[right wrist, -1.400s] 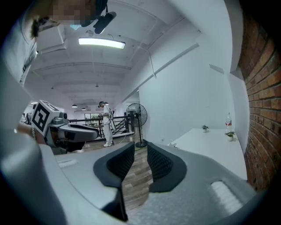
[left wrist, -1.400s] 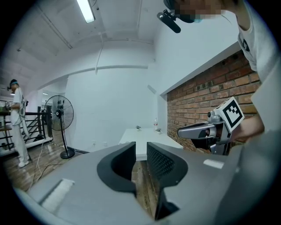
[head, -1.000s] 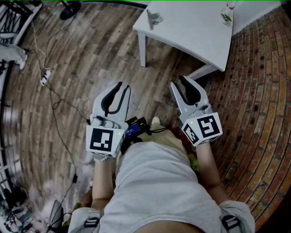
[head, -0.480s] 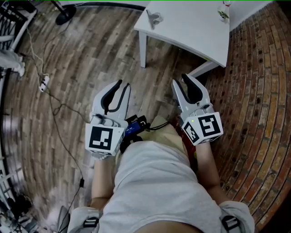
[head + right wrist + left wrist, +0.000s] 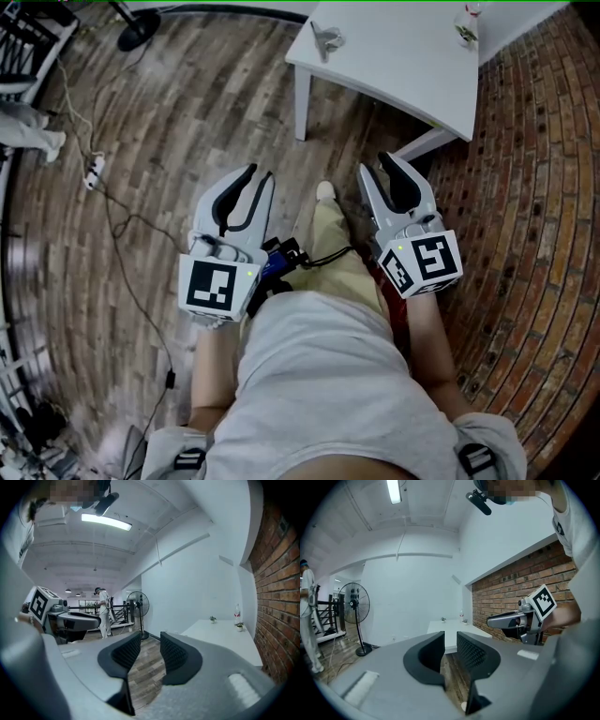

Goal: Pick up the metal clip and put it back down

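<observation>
The metal clip is lying on the white table, well ahead of both grippers, too small to show which way it points. The left gripper is standing slightly parted and the right gripper wider, both empty. Only the gripper views are showing a fan.

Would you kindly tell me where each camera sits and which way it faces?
Head view: on the person's head, looking steeply down at wooden floor and white table; torso, left gripper and right gripper show.
Left gripper view: on the left gripper, looking along its open jaws toward the white table; the right gripper shows at right.
Right gripper view: on the right gripper, looking along its open jaws at floor and a standing fan; left gripper at left.
Shared: both gripper views show the white table and standing fan.
</observation>
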### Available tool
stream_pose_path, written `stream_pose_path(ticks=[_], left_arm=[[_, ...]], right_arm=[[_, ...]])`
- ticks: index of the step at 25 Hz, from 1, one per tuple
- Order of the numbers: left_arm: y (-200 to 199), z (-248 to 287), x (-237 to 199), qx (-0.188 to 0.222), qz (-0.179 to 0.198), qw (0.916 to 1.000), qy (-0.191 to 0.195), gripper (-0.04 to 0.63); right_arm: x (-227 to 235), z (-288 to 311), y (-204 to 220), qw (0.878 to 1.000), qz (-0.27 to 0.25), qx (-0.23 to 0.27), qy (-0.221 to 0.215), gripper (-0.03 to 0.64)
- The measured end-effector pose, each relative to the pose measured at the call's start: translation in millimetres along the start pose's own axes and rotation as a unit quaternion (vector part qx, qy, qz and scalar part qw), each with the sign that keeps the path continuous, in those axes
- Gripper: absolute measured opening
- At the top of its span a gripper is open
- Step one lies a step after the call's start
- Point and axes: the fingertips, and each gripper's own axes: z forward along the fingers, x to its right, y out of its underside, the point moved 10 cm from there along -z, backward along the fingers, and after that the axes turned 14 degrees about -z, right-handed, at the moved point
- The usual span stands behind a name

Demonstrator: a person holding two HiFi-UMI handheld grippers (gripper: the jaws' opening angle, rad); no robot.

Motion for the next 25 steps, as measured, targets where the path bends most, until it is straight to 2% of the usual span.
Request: stream_pose_path(ticks=[10, 25], left_arm=[[-5, 32, -13, 0.003, 0.002, 0.9999, -0.011, 0.08], [-29, 115, -44, 0.006, -0.011, 0.9979, -0.064, 0.08]], right_arm=[[27, 38, 0, 1.0, -0.01, 0.004, -0.021, 0.126], [102, 137, -5, 0.997, -0.004, 0.01, -0.082, 0.126]])
